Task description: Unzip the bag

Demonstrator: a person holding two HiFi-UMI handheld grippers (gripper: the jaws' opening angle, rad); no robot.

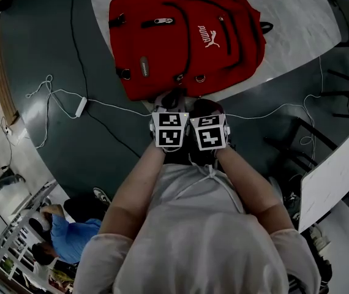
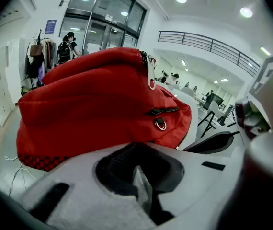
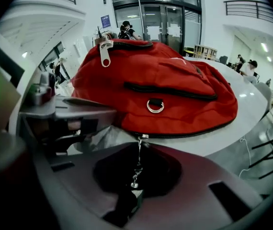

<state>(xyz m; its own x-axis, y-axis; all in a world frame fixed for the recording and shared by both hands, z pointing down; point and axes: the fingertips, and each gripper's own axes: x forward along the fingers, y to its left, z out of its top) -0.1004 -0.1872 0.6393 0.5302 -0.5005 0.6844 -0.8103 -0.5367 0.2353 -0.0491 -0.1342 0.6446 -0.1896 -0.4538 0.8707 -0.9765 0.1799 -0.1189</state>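
A red backpack (image 1: 187, 35) lies flat on the white tabletop (image 1: 309, 29), and both grippers are held side by side at the backpack's lower edge. The right gripper (image 3: 132, 191) is closed. Its fingers are pinched on the end of the thin metal zipper pull (image 3: 137, 164), which is drawn taut from the slider (image 3: 141, 137) on the backpack's bottom seam. The left gripper (image 2: 143, 188) is just beside the same edge with its fingers brought together. Nothing can be made out between them, and the backpack is not seen to be held by it.

The step in hand is judged to be the grasp on the pull, now made. The zip itself appears closed, since a dark line of teeth (image 3: 199, 128) runs along the seam away from the slider. For the next move, the pull would need to be drawn along that seam rather than straight out from the backpack. A firm pinch is called for, as the pull looks small and slippery. The backpack would probably need to be steadied by the left gripper so that it is not dragged off the tabletop.
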